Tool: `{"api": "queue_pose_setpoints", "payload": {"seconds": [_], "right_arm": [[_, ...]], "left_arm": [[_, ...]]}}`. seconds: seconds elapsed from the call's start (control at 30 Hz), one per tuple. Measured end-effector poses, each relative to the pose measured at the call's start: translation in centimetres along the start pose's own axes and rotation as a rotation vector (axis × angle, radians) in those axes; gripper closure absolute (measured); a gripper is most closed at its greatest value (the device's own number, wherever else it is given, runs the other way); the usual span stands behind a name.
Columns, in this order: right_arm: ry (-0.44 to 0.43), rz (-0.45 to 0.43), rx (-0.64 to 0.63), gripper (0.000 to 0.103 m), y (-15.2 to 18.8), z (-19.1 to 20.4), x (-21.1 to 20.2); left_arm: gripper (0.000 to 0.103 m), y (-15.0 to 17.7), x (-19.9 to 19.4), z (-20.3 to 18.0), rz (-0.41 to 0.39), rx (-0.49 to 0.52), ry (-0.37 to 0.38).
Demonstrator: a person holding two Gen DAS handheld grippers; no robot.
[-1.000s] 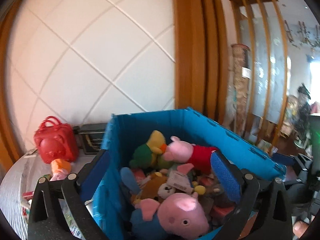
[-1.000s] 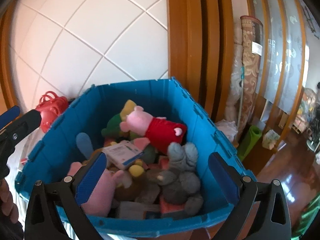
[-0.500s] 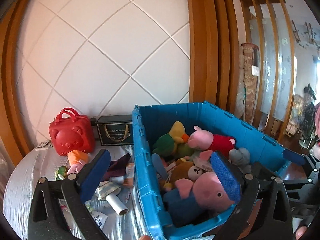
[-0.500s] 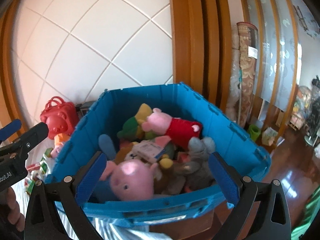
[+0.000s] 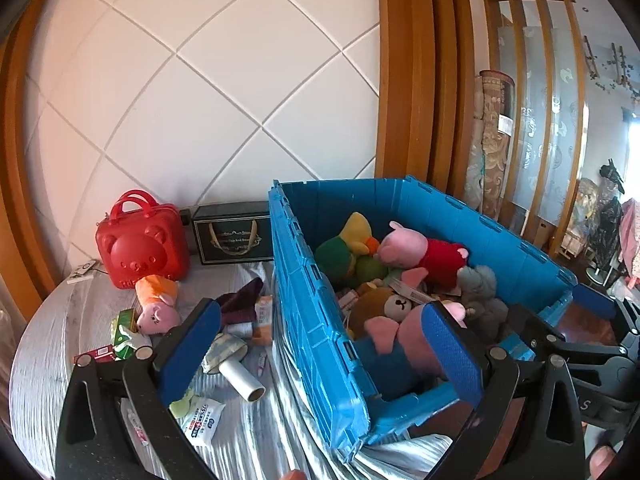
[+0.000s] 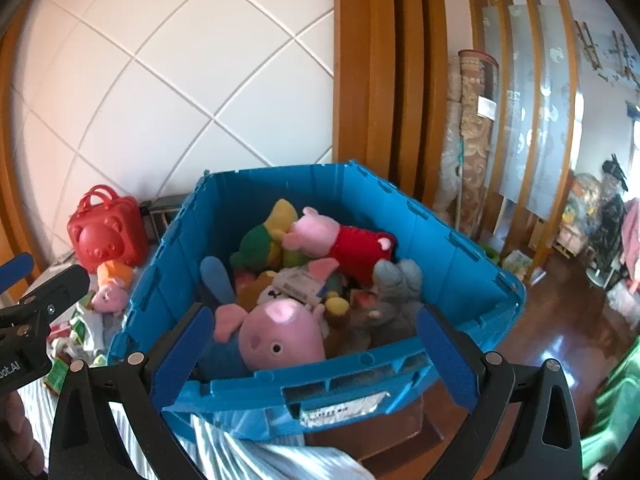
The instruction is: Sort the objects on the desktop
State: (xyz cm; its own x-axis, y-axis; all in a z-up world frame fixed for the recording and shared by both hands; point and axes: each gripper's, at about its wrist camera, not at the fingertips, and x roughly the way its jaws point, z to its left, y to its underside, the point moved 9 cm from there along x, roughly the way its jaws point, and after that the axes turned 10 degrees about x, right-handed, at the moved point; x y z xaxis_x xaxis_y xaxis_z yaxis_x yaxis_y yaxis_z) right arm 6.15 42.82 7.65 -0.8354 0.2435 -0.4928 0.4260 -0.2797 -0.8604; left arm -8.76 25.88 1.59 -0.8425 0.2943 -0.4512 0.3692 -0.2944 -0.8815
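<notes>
A blue plastic bin [image 5: 312, 304] [image 6: 348, 376] stands on the table's right side, filled with plush toys: a pink pig in red [image 5: 424, 250] [image 6: 340, 238], a big pink pig [image 6: 280, 336], a green and yellow toy [image 5: 344, 248], a grey one [image 6: 392, 292]. My left gripper [image 5: 320, 344] is open and empty above the bin's near left wall. My right gripper [image 6: 308, 344] is open and empty above the bin's near edge. Left of the bin lie a small pig plush [image 5: 158, 306], a white roll [image 5: 242, 378], packets [image 5: 200, 420] and small boxes [image 5: 124, 326].
A red bear case [image 5: 142, 246] and a dark gift box [image 5: 234, 236] stand at the back by the tiled wall. The round table [image 5: 44, 360] has a pale cloth. Wooden floor and room clutter lie to the right [image 6: 560, 320].
Both grippers have pulled back and up from the bin. The left view has swung left, so the table's loose items now show. Both stay open.
</notes>
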Motion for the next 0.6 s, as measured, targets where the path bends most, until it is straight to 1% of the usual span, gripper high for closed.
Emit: {"api": "queue_pose_setpoints", "payload": {"seconds": [0.13,0.6], "right_arm": [[0.013,0.008,0.004,0.000,0.2,-0.4,0.0],[0.011,0.013,0.010,0.000,0.1,-1.3,0.2]], "left_arm": [[0.001,-0.1,-0.2,-0.2,0.000,0.003,0.000],[0.001,-0.2,0.5,-0.8,0.020,0.004,-0.014]]}}
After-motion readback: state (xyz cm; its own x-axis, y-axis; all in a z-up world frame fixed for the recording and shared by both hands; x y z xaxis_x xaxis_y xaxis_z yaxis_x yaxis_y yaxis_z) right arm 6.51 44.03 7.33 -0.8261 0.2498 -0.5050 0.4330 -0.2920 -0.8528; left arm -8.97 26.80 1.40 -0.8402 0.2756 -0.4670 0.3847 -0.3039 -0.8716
